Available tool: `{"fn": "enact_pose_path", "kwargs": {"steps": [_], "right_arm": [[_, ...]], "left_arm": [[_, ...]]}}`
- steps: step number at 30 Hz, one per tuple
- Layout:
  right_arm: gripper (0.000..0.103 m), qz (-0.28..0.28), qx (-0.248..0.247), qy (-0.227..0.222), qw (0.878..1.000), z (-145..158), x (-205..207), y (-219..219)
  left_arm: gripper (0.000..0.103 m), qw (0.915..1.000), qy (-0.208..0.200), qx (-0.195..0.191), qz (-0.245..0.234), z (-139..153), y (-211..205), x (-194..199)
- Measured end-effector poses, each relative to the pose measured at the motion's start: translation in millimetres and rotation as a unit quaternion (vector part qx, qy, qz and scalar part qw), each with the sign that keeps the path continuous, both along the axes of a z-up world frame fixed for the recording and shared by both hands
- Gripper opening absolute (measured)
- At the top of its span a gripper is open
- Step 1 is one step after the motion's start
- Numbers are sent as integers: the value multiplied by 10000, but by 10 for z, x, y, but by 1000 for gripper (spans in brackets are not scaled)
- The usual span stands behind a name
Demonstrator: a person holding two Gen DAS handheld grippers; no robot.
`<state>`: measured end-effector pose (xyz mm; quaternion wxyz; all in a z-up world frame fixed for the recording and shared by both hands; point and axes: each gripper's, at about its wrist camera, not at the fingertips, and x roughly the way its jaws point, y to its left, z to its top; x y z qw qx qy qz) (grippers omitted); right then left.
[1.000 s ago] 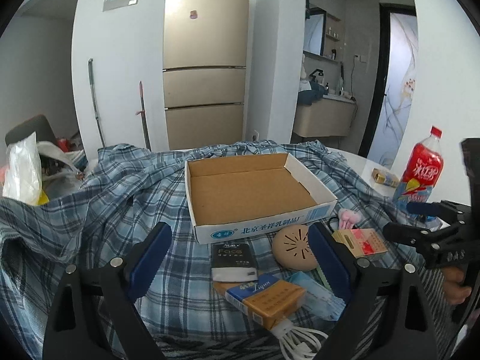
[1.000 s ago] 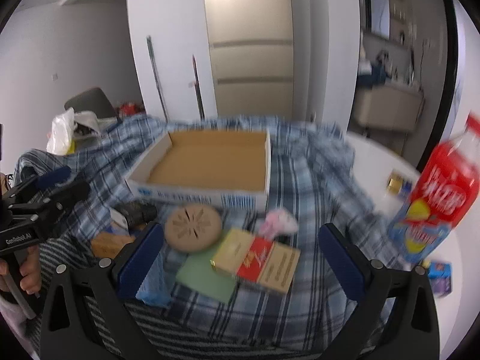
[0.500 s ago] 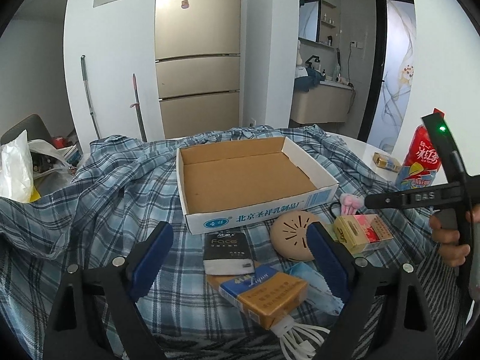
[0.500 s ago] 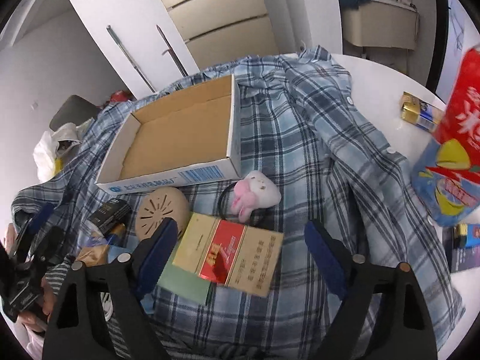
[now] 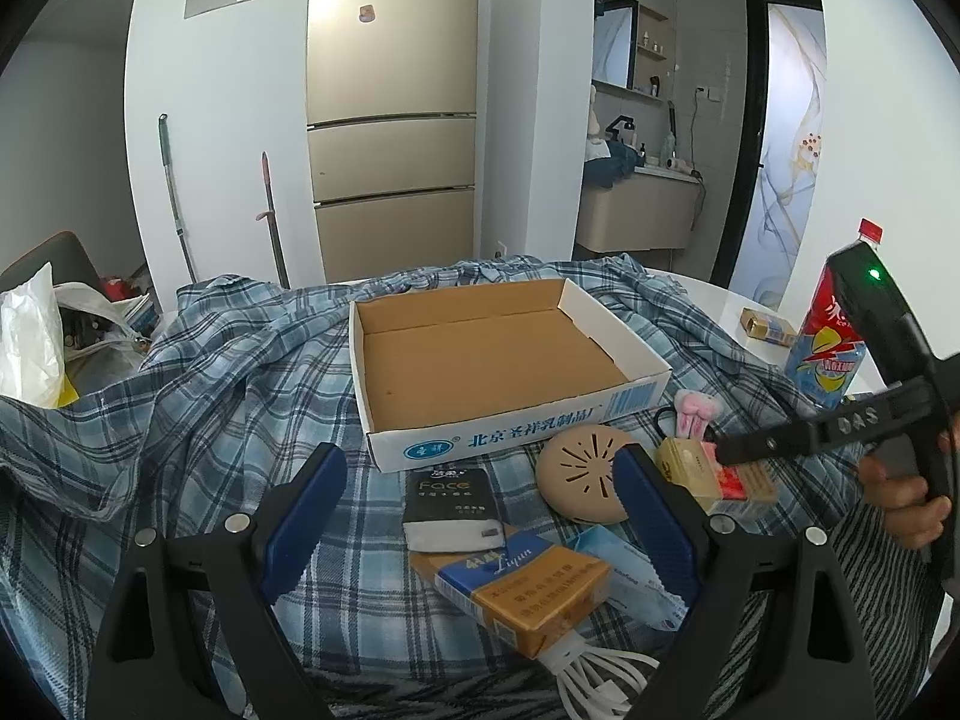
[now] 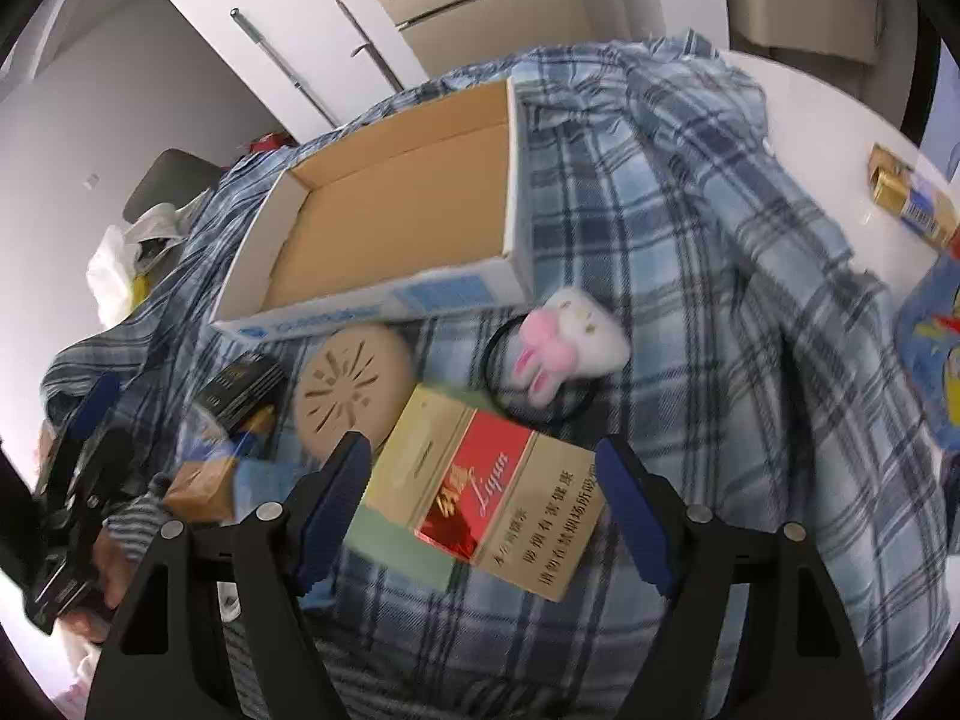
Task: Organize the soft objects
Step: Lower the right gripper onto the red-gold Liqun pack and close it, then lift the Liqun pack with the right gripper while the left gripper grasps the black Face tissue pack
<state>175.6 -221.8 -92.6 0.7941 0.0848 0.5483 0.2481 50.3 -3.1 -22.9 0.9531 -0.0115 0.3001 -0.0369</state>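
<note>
Over plaid cloth (image 6: 690, 300), right gripper (image 6: 480, 498) narrowing around red-gold box (image 6: 486, 492).

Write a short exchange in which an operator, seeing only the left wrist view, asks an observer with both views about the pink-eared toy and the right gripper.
Operator: I see only pink ears past the beige disc. What is that?
Observer: A white plush toy with a pink bunny on it, lying on a black hair tie.
Operator: Is the right gripper on it?
Observer: No. Its jaws have just been closing but stand open on either side of the red and gold box, short of the toy. The pads do not press the box.
Operator: Is anything under that box?
Observer: A flat green piece sticks out from beneath its left edge.
</note>
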Motion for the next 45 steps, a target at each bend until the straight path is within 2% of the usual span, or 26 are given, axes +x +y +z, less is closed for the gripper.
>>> {"fn": "enact_pose_path", "kwargs": {"steps": [9, 12, 17, 21, 24, 29, 33, 38, 41, 45], "right_arm": [[77, 769, 289, 408, 9958, 29, -413, 231], [77, 975, 128, 175, 9950, 91, -516, 348], [77, 885, -572, -649, 9923, 200, -435, 419], [77, 883, -700, -452, 9926, 74, -236, 350], [77, 1114, -721, -284, 9907, -44, -190, 305], [77, 1553, -883, -401, 9831, -142, -248, 384], [77, 1680, -1084, -510, 9785, -175, -242, 454], [68, 1753, -1054, -459, 9778, -190, -194, 518], [55, 1748, -1081, -414, 9778, -208, -192, 534], [55, 1560, -1057, -416, 9812, -194, -213, 530]], "left_arm": [[92, 10000, -73, -10, -10, 31, 0, -37], [92, 10000, -80, -14, -7, 37, 3, -40], [92, 10000, -66, -23, -2, 41, 4, -42], [92, 10000, -60, -16, -28, 45, -5, -38], [92, 10000, -43, -1, -47, 34, -13, -32], [92, 10000, -4, 35, -55, 8, -34, -21], [92, 10000, 22, 46, -45, -8, -27, -3], [92, 10000, 41, 35, -45, -18, -10, 8], [92, 10000, 37, 37, -48, -17, -10, 9], [92, 10000, 36, 40, -47, -18, -10, 12]]}}
